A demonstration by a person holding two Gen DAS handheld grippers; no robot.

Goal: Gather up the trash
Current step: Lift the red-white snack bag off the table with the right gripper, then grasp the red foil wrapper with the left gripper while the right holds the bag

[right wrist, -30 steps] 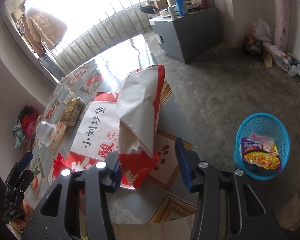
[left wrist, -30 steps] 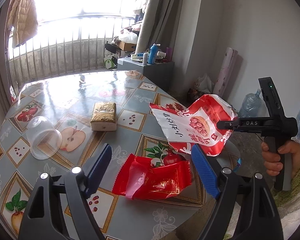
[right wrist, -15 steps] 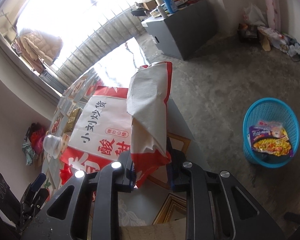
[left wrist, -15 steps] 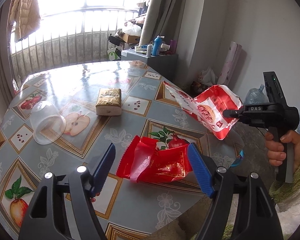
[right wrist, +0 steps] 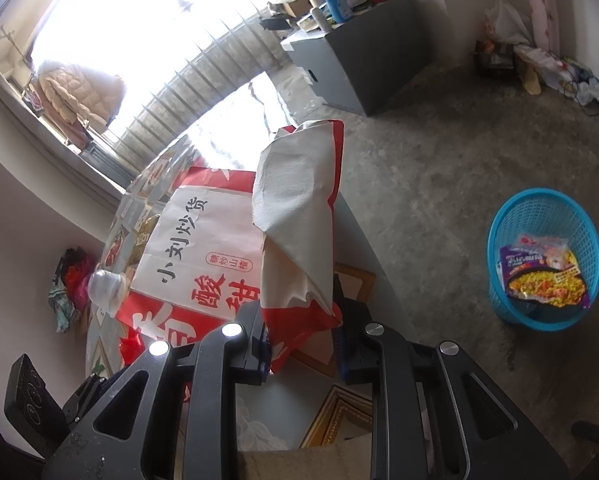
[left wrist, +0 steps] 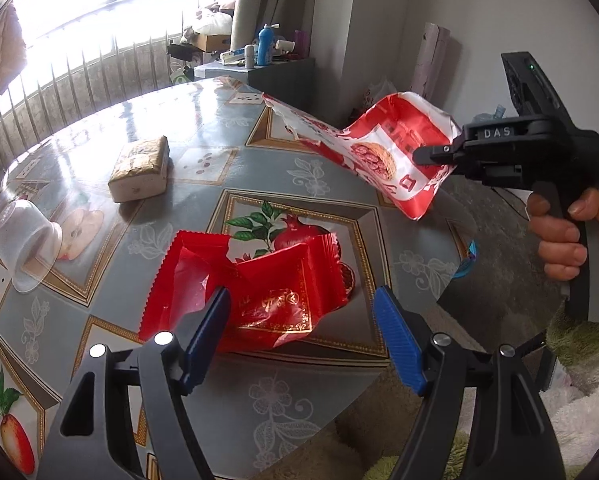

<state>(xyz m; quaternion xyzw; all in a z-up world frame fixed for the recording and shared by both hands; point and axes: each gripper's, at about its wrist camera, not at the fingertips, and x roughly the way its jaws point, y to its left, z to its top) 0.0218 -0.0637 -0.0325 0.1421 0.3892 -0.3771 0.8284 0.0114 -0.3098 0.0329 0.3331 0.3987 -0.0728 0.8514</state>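
Nearest the lens in the left wrist view, the left tongs [left wrist: 301, 332] were spread wide, nothing being held between them, and had been brought closer over the crumpled red wrapper [left wrist: 255, 292], which lay flat on the counter [left wrist: 203, 152] at lower centre, the left blue pad seeming to overlap its edge, though contact could not be confirmed. In the right wrist view, the right tongs [right wrist: 301, 338], seen open around the red-and-white snack bag [right wrist: 299, 216] a second before, were pressed together on its lower corner, and the bag had been lifted clear of the counter, hanging at the right of the left wrist frame. It was judged that one piece of trash was thus secured for carrying and a second was about to be gripped. Farther off on the counter a brown packet [left wrist: 141, 168] and a tipped clear cup [left wrist: 23, 244] lay untouched. Farthest, at the right of the right wrist frame, a blue basket [right wrist: 545, 260] stood on the floor, already holding a noodle wrapper [right wrist: 541, 276].
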